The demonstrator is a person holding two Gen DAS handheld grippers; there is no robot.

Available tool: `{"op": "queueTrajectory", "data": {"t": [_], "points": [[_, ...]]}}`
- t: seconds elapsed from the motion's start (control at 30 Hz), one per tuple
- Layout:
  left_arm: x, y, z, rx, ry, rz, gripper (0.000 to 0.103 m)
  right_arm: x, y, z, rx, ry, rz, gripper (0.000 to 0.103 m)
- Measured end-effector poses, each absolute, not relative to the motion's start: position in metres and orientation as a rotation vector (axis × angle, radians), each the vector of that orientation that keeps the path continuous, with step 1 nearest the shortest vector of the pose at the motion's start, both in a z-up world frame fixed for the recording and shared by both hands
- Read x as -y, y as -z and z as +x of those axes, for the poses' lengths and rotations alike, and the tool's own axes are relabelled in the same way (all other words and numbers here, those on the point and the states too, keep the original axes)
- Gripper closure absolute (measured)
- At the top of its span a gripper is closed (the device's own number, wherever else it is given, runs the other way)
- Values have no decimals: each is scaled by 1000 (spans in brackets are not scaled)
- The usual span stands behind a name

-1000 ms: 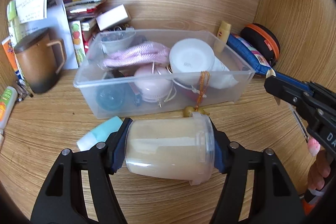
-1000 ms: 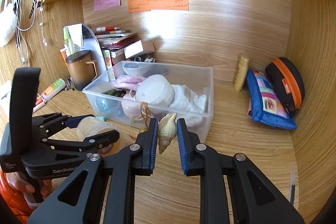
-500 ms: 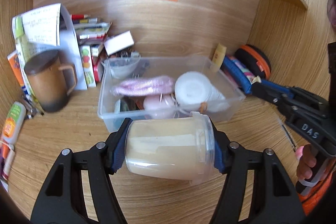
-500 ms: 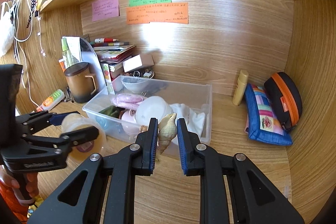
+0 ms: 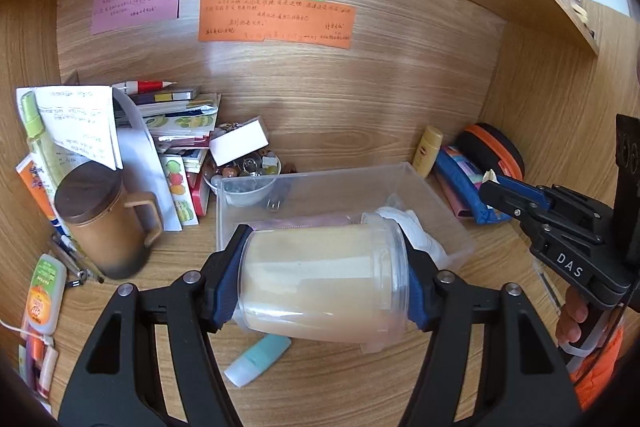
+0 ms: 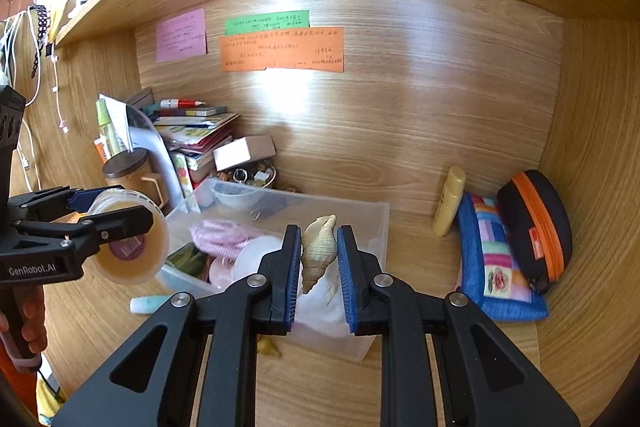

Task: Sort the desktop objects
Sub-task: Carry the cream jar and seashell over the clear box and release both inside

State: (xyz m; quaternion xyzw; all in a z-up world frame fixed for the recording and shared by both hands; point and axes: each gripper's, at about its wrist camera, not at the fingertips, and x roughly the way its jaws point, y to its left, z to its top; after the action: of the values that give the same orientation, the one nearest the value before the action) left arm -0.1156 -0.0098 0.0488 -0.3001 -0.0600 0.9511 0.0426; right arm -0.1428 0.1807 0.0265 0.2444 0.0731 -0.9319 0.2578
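Sideways, jar point(image 5: 320, 283) btwn left fingers point(image 5: 226, 287); shell point(image 6: 318, 251) btwn right fingers point(image 6: 290, 279).

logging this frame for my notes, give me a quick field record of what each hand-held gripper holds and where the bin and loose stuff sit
left hand-held gripper: shut on translucent beige plastic jar, held sideways
right hand-held gripper: shut on cream spiral seashell, tip down
bin: clear plastic storage box on the wooden desk, holding mixed items
loose on desk: small teal tube, in front of the box
right of box: yellow bottle, blue patchwork pouch, black case with orange zip
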Motion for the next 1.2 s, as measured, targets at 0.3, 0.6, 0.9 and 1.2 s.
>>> {"op": "queueTrajectory", "data": {"t": [0.3, 0.6, 0.9, 1.2], "points": [[17, -58, -150, 170, -2905, -915, 37, -171, -29, -173, -221, 2511, 694, 87], [20, -43, -194, 165, -2874, -1001, 37, -153, -8, -205, -274, 2479, 784, 87], [18, -18, -229, 183, -2852, -1096, 37, -154, 8, -220, -235, 2460, 832, 87], [24, 0, -250, 226, -2838, -1175, 37, -152, 16, -226, -212, 2439, 865, 85]]}}
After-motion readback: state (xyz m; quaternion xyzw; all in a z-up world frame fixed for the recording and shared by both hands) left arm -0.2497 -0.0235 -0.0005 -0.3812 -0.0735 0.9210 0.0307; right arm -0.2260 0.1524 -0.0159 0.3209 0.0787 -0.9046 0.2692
